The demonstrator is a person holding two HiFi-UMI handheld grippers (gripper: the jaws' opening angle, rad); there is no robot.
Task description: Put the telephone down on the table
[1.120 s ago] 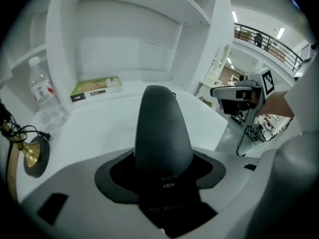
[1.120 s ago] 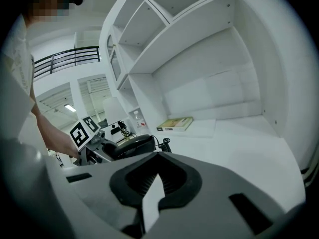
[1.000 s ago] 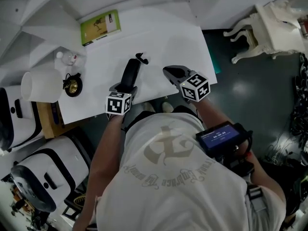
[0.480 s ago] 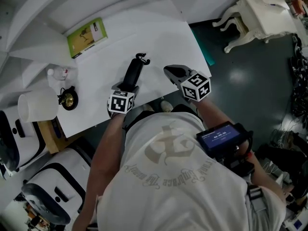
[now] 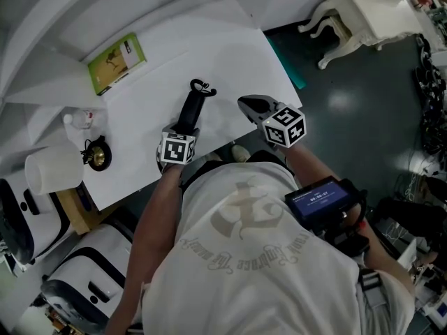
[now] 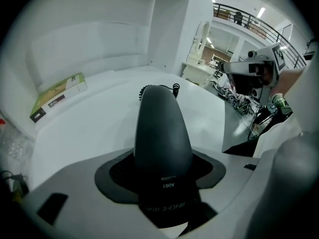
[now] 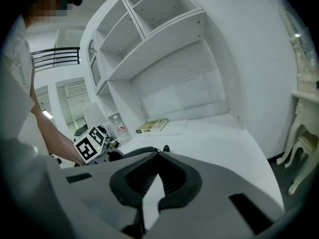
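Telephone nearly down: a person in a white printed T-shirt (image 5: 244, 257), a small blue-lit screen (image 5: 321, 197) by the right forearm, works 2 handheld grippers over a white surface (image 5: 230, 54). The left gripper (image 5: 184, 128), angled steeply down, is clamped on the thick near end of a black, rounded plastic telephone handset (image 5: 192, 107). Its jaws stand wide around the body, and the left gripper view shows the pads pressing both flanks. The right gripper (image 5: 249, 105) hangs just beside it above the surface's near edge, jaws drawn together with nothing between them and touching nothing.

The telephone stretches away from the person over the middle of the surface. Its far tip, with a short loop of black cord (image 5: 202, 86), sits low over the white top; whether that tip already touches cannot be told. By the look of it the job is close to done but not finished. The handset has been brought over its place, and what is left is to lay it flat and let the jaws go.

Further off, a green and white book (image 5: 116, 63) lies near the far left corner, well apart from the handset. A small black and brass object (image 5: 96, 153) and a white cylindrical lampshade (image 5: 52, 167) sit off to the left.
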